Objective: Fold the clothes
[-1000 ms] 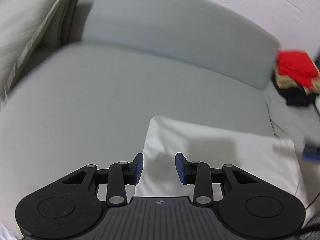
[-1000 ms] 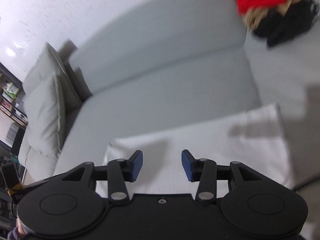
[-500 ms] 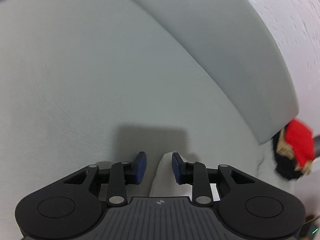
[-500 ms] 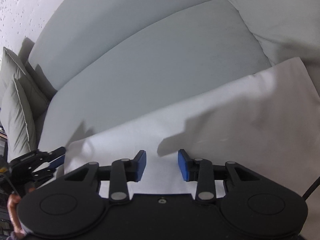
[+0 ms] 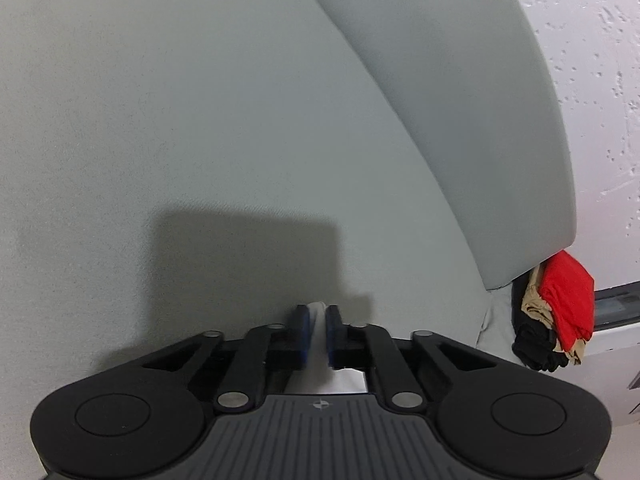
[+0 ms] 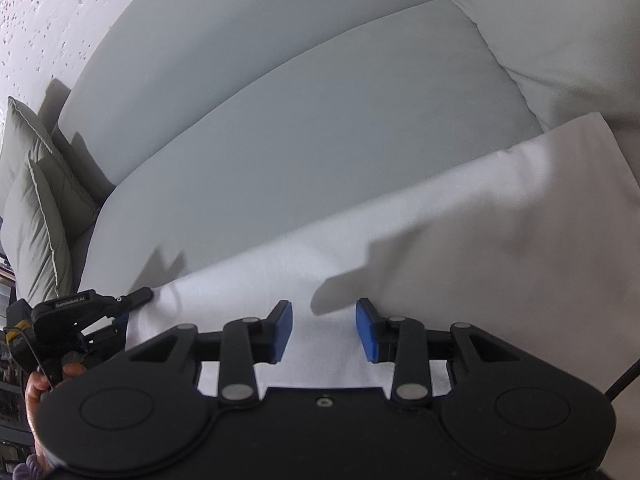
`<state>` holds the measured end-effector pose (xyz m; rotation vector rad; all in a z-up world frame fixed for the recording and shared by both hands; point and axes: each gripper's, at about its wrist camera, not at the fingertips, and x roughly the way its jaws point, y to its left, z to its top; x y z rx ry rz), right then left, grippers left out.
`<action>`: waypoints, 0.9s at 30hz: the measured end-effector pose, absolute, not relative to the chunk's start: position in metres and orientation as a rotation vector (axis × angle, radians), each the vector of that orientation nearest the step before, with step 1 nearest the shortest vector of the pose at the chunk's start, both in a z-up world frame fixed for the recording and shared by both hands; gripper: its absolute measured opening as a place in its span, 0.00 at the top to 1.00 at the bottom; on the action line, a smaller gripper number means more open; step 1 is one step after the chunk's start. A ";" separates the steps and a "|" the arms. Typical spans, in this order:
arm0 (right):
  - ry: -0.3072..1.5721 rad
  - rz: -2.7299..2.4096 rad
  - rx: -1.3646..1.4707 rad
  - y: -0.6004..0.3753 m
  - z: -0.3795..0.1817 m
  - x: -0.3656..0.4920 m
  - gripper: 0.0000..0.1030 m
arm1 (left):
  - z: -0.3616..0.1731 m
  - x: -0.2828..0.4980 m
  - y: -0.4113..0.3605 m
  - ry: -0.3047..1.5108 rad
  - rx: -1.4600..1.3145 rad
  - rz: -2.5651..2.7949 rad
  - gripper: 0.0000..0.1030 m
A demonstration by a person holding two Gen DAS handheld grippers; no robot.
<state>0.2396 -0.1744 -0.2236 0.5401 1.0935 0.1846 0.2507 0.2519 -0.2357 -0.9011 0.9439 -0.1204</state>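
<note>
A white garment (image 6: 440, 248) lies flat along the front of the grey sofa seat (image 6: 320, 128). In the left wrist view, my left gripper (image 5: 318, 312) is shut on the garment's left corner (image 5: 318, 344), and a thin white fold shows between its blue pads. The right wrist view shows that same gripper (image 6: 136, 296) at the cloth's left edge, held by a hand (image 6: 36, 384). My right gripper (image 6: 324, 316) hovers low over the near edge of the garment. Its jaws stand apart with flat cloth below them and nothing pinched.
A pile of red, tan and black clothes (image 5: 568, 296) sits at the sofa's right end, past the backrest (image 5: 460, 100). Two grey-green cushions (image 6: 36, 208) lean at the left end. A white speckled wall (image 5: 600, 80) rises behind.
My left gripper has dropped to the garment's left corner, rolled, and closed on it. My right gripper has sunk closer to the cloth and its jaws have narrowed a little.
</note>
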 end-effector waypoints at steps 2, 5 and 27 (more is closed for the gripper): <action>1.094 0.183 0.542 -0.169 -0.224 0.244 0.66 | -0.217 0.243 0.249 0.841 -0.819 -0.105 0.96; 1.094 0.181 0.541 -0.170 -0.226 0.245 0.67 | -0.191 0.233 0.251 0.701 -0.705 -0.013 1.00; 0.784 -0.078 0.791 -0.322 -0.195 0.201 0.63 | -0.170 0.176 0.162 0.848 -0.213 -0.205 0.71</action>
